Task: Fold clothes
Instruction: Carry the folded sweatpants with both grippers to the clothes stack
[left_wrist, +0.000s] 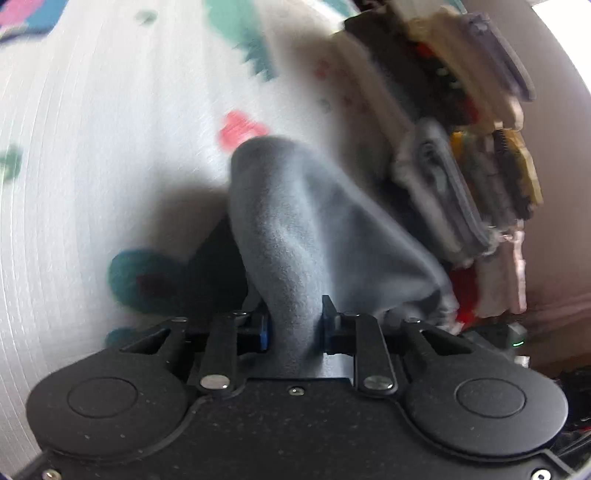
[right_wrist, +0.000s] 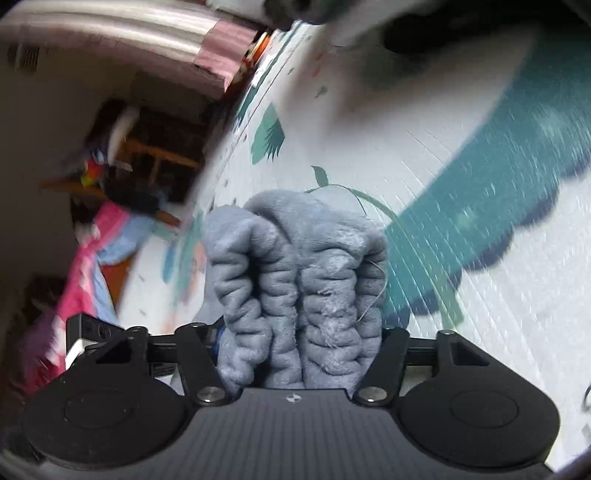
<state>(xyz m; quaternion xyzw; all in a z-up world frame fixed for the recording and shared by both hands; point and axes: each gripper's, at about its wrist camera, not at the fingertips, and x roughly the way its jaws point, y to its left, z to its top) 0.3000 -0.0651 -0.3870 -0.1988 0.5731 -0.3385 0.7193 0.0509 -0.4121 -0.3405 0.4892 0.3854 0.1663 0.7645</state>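
A grey-blue fleece garment is pinched in my left gripper, whose blue-padded jaws are shut on a smooth fold of it; the cloth hangs forward over the patterned white mat. My right gripper is shut on the bunched, ribbed hem of the same grey-blue garment, which fills the space between its jaws and hides the fingertips. Both views are motion-blurred.
A stack of folded clothes stands to the right of the left gripper. The white mat has teal shapes. Pink and blue fabric and dark furniture lie beyond the mat's left edge.
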